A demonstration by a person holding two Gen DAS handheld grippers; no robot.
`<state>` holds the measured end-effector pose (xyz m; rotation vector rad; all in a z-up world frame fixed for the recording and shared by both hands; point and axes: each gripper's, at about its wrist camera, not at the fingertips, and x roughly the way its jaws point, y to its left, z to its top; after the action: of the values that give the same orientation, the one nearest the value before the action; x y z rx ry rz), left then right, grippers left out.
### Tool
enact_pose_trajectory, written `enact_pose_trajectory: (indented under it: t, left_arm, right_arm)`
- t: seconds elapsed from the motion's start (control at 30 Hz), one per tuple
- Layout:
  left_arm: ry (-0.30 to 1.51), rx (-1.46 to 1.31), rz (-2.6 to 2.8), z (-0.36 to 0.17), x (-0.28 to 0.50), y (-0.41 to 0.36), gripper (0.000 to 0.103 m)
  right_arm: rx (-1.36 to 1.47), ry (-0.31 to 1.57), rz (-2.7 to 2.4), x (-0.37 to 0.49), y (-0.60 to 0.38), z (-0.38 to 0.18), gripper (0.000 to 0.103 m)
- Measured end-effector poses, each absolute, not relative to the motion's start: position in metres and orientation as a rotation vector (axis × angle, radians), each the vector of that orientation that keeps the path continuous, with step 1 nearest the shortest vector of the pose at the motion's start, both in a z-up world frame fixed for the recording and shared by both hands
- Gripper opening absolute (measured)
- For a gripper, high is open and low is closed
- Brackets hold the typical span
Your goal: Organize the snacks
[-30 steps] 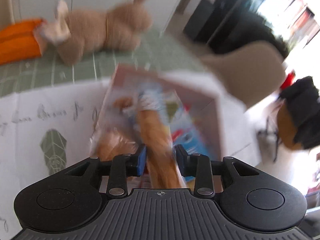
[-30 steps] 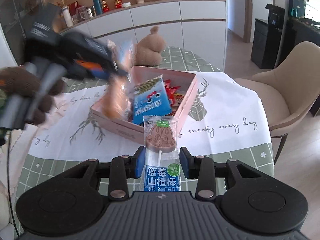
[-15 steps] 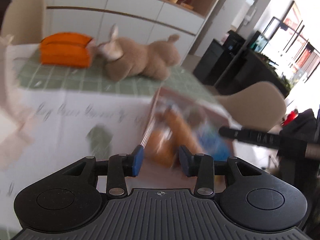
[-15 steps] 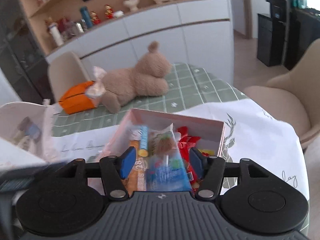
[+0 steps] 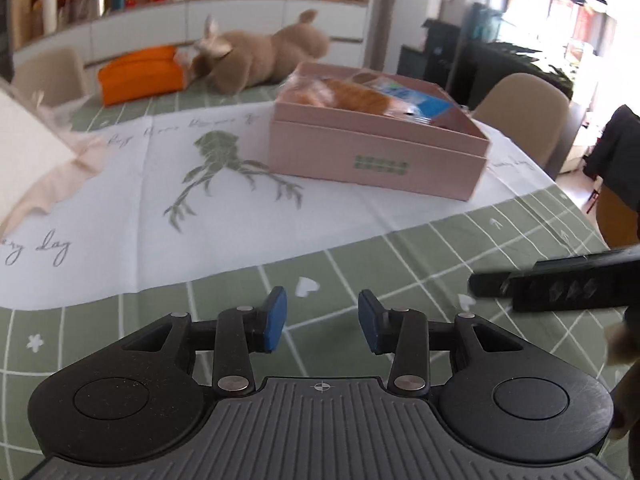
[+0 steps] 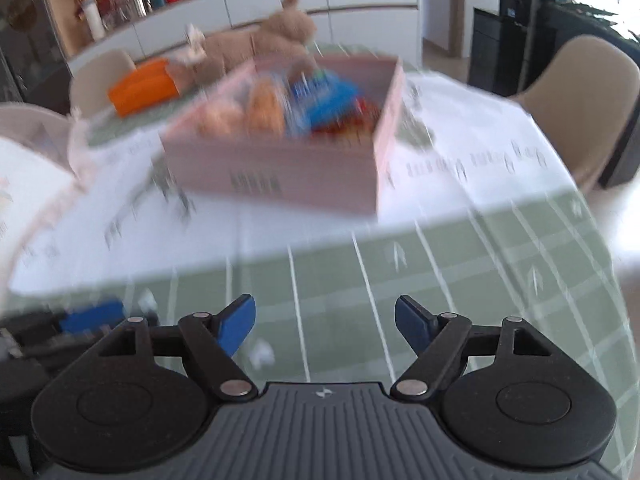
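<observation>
- Now, at far left in my left wrist view, a white and pink shape sits blurred at the table's edge; I cannot tell what it is.
- Behind it, an orange cushion touches the head end of a brown plush toy lying on the green checked tablecloth.
- Centre right, the pink box stands on the white printed cloth, holding the snacks: orange-brown packets and a blue one.
- My left gripper hovers over the green cloth, well short of the box, jaws partly spread, with nothing between them.
- My right gripper has just been opening; its blue pads stand wide with nothing between them, and the box shows blurred ahead.
- Far right, a beige chair stands beside the table.
</observation>
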<state>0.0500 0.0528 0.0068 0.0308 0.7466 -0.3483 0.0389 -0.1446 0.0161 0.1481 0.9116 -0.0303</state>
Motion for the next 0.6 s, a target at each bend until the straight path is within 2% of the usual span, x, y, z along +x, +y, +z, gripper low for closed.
enact_pose_trajectory:
  t: [0.1, 0.17, 0.2, 0.6]
  left_arm:
    - [0.686, 0.095, -0.330, 0.001, 0.042, 0.040, 0.044]
    - [0.651, 0.113, -0.296, -0.001, 0.033, 0.033, 0.044]
    - [0.643, 0.113, -0.285, -0.002, 0.032, 0.031, 0.044]
    - [0.641, 0.105, -0.287, -0.004, 0.035, 0.028, 0.043]
  right_arm:
    - [0.094, 0.862, -0.065, 0.026, -0.141, 0.008, 0.082]
    - [0.060, 0.838, -0.107, 0.023, -0.139, 0.003, 0.091]
    - [0.065, 0.826, -0.143, 0.023, -0.140, -0.001, 0.103]
    - [0.088, 0.695, -0.192, 0.008, -0.141, -0.010, 0.103]
